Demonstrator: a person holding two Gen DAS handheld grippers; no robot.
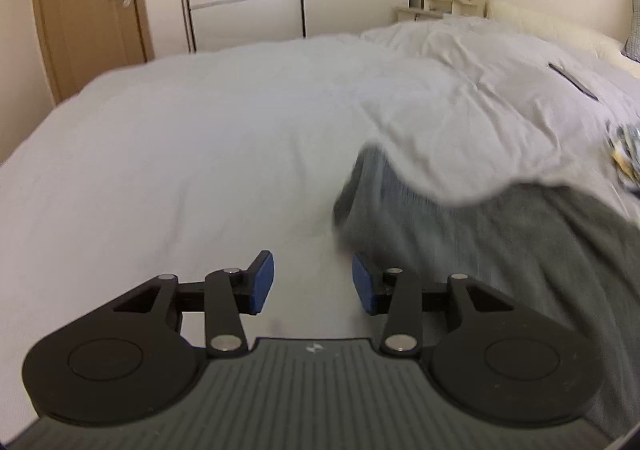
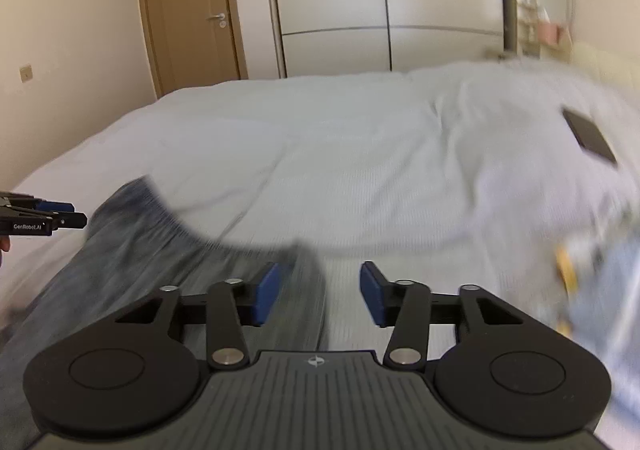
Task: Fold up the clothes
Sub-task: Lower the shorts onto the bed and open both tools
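Note:
A grey garment (image 1: 472, 234) lies on the white bed, blurred by motion. In the left wrist view it is to the right of my left gripper (image 1: 313, 282), which is open and empty, its right pad near the garment's edge. In the right wrist view the grey garment (image 2: 152, 242) lies at the lower left. My right gripper (image 2: 320, 292) is open over the garment's right edge, with nothing between the pads. My left gripper also shows in the right wrist view (image 2: 60, 214) at the far left edge.
A white duvet (image 1: 480, 89) is bunched over the far right of the bed (image 1: 180, 137). A dark flat device (image 2: 590, 137) lies on it. A patterned yellow-blue cloth (image 2: 592, 270) lies at the right. A wardrobe (image 2: 384, 1) and a door (image 2: 192, 9) stand behind.

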